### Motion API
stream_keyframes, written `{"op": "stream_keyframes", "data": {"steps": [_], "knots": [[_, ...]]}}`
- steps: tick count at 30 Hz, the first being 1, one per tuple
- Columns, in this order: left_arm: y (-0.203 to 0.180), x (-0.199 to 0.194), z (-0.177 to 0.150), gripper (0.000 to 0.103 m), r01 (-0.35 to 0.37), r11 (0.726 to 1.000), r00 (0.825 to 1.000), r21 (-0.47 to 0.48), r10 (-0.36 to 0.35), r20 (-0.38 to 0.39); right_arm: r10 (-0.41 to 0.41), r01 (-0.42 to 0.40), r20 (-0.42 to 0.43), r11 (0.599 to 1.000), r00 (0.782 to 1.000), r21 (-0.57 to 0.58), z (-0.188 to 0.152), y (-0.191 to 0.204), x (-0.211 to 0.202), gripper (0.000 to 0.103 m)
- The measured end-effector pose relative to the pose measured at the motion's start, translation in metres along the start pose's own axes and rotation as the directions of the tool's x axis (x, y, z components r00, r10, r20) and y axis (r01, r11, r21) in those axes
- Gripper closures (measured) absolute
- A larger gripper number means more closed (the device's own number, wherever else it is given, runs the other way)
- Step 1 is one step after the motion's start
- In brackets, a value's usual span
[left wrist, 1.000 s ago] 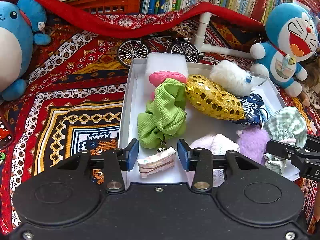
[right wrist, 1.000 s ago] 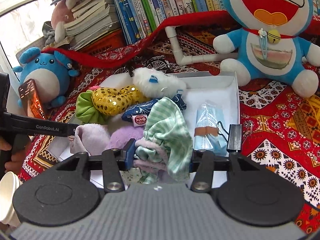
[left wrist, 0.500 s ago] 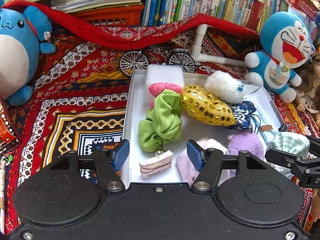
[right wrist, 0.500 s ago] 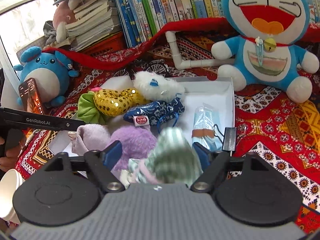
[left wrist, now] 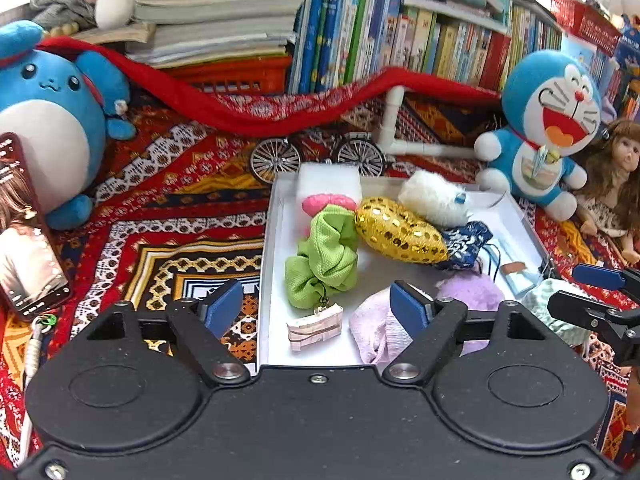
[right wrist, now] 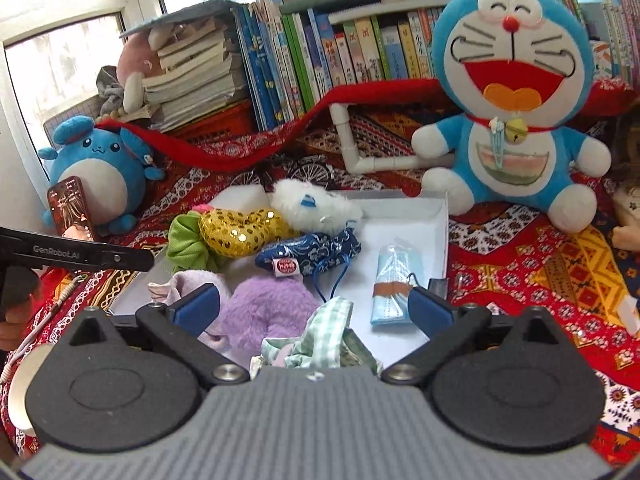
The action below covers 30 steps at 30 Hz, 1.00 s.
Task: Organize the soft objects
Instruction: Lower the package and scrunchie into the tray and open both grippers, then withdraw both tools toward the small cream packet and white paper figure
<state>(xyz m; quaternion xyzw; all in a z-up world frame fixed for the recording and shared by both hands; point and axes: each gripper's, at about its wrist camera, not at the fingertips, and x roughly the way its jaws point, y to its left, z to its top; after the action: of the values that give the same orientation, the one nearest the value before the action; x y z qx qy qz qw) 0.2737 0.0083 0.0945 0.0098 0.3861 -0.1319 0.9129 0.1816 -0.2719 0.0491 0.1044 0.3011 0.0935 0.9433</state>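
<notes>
Jaws on the left gripper point(left wrist: 316, 304) and right gripper point(right wrist: 314, 307) are opening, pinching nothing; pull back gently, leaving the checked cloth point(right wrist: 324, 344) below in the white tray point(right wrist: 442, 222).

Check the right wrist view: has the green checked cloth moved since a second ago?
Yes. The green checked cloth sits lower against the white tray.

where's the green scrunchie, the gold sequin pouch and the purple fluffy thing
green scrunchie point(left wrist: 324, 258), left wrist view, middle of its folds
gold sequin pouch point(left wrist: 400, 230), left wrist view, centre of its sequined body
purple fluffy thing point(right wrist: 268, 312), right wrist view, middle of its fur
</notes>
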Motion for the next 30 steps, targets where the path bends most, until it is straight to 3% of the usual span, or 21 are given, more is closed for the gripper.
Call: {"op": "stream_keyframes", "data": {"steps": [18, 30], "knots": [[-0.011, -0.083, -0.037, 0.013, 0.055, 0.999, 0.983, -0.001, -0.054, 0.178, -0.019, 0.016, 0.094, 0.999, 0.995, 0.028, -0.006, -0.01, -0.045, 0.0], [-0.014, -0.12, -0.081, 0.011, 0.071, 0.997, 0.97, 0.006, -0.07, 0.233, -0.048, 0.038, 0.151, 0.997, 0.987, 0.065, -0.021, -0.02, -0.062, 0.0]]}}
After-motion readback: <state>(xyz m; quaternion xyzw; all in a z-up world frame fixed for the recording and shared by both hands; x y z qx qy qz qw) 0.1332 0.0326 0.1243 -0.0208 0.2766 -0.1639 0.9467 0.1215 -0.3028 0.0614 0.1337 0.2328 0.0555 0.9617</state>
